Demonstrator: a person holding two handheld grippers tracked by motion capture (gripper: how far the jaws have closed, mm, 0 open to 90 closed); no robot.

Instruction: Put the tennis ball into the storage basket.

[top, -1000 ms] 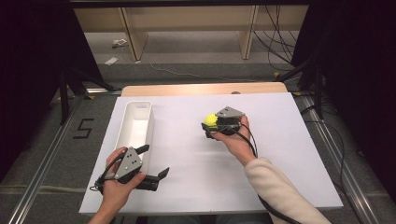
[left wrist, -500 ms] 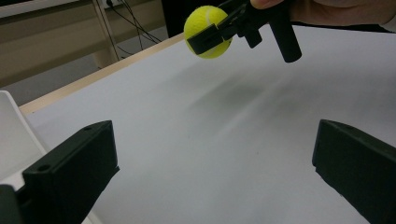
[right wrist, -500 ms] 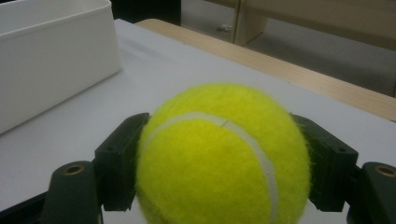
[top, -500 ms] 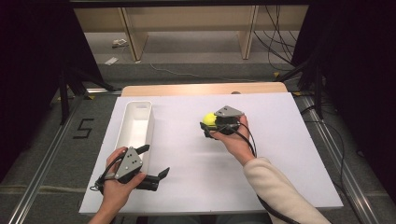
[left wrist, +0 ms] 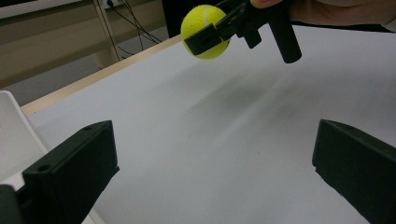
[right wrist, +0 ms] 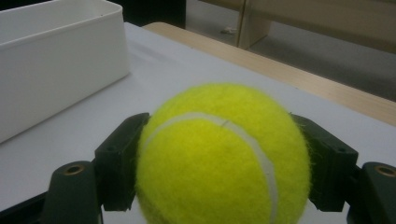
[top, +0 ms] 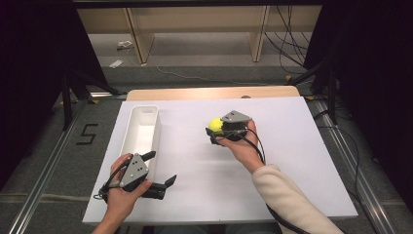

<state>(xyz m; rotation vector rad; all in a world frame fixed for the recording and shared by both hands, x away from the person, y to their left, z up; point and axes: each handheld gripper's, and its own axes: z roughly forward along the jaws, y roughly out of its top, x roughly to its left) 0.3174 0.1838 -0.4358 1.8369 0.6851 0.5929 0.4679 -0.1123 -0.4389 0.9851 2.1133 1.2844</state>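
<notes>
High view puts your right gripper [top: 217,134] a little right of the frame's centre, its jaws closed on the yellow tennis ball [top: 215,125], which sits clear of the white table [top: 292,161]. Right gripper view confirms the hold: both black pads press the ball [right wrist: 224,156] on opposite sides at about its widest part, so the grip looks sound, and you need not squeeze harder.

Your left gripper [top: 158,171] rests low in the left of the high view, jaws spread wide and holding nothing; the left gripper view shows bare table between them.

The white bin [top: 141,134] lies lengthwise in the left half of the high view, well apart from the ball, and looks like the place for it. Carry the ball across with enough height to pass the near wall of the bin, keep your wrist level so the ball does not roll out of the pads, and let go only once it hangs inside the rim. Your left gripper sits just beside the bin's near end, so keep it still.
</notes>
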